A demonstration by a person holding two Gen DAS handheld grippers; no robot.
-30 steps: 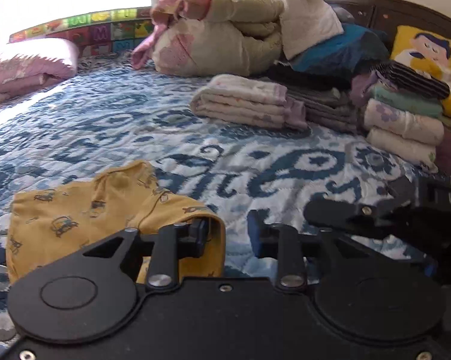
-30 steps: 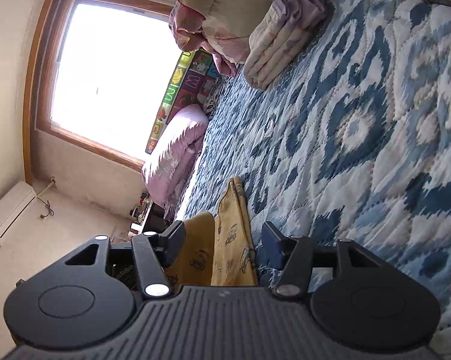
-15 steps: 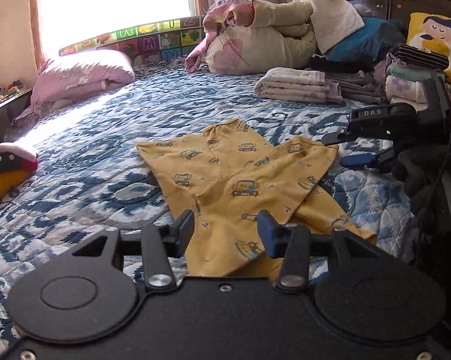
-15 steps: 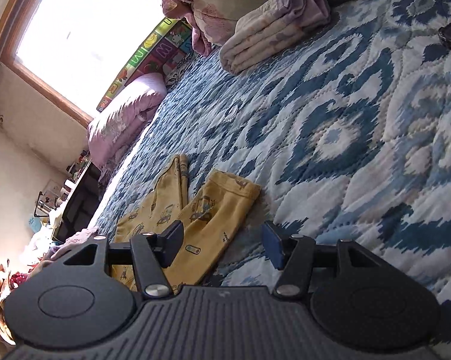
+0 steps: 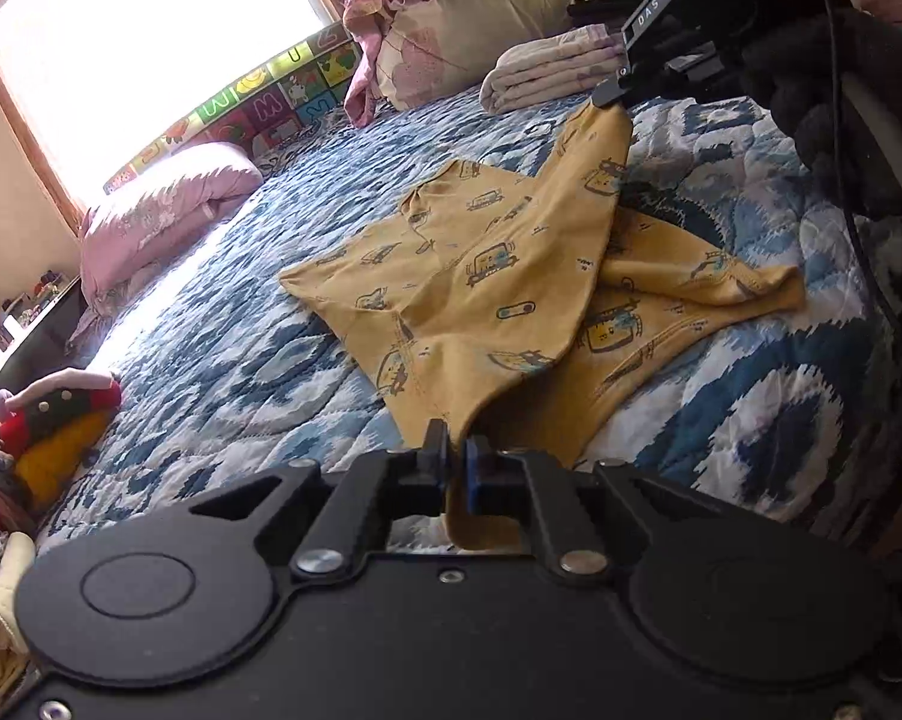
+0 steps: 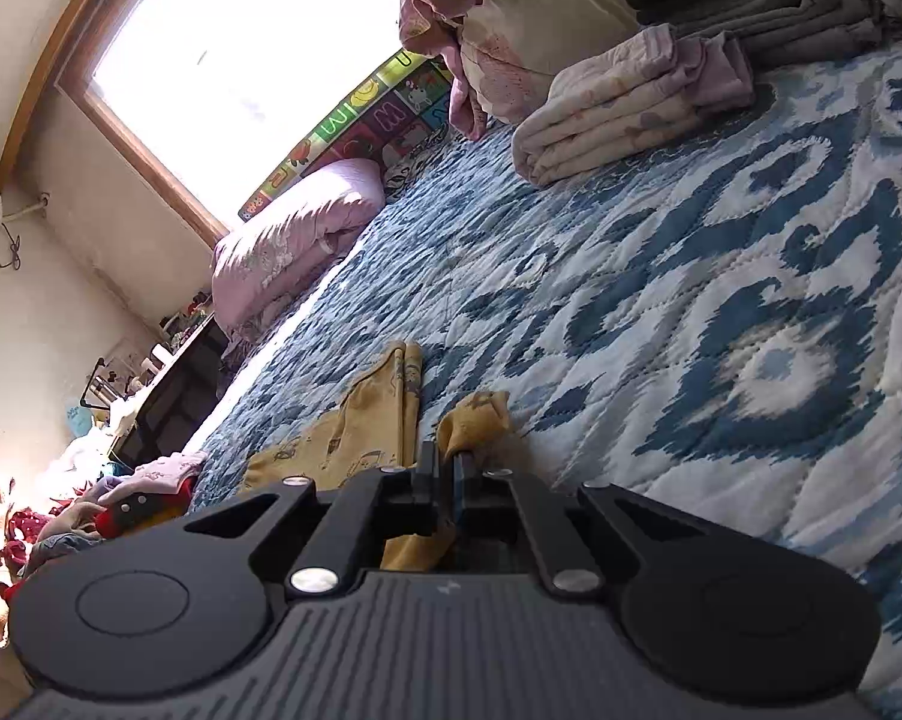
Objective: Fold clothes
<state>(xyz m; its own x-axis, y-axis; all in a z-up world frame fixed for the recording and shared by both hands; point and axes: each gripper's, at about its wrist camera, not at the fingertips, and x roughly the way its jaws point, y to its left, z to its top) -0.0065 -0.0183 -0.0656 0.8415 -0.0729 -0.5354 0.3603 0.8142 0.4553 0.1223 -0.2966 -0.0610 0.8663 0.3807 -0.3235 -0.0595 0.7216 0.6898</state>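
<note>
Jaws of both grippers are clenched on the yellow trousers (image 5: 487, 276): the left gripper (image 5: 457, 468) pinches one edge close to its own camera, with a tongue of cloth hanging through behind the jaws, and the right gripper (image 6: 445, 480) pinches a cuff, its grip showing in the left view at the far end of the cloth (image 5: 610, 99). Between the two grips the trousers run as a raised ridge, while the rest lies spread on the bed (image 5: 223, 312), to either side of that line and below it. A second leg lies flat on the quilt to the right of the left jaws.

The step in hand looks like carrying one half over the other. To do it well, I would keep both grips at the same height and move them together, so the ridge stays taut without dragging the part that lies on the quilt. Lay the lifted edge onto the matching edge below, cuff over cuff, and let go only once the cloth rests flat. The fabric is thin and limp, so any slack will likely fall into creases.
</note>
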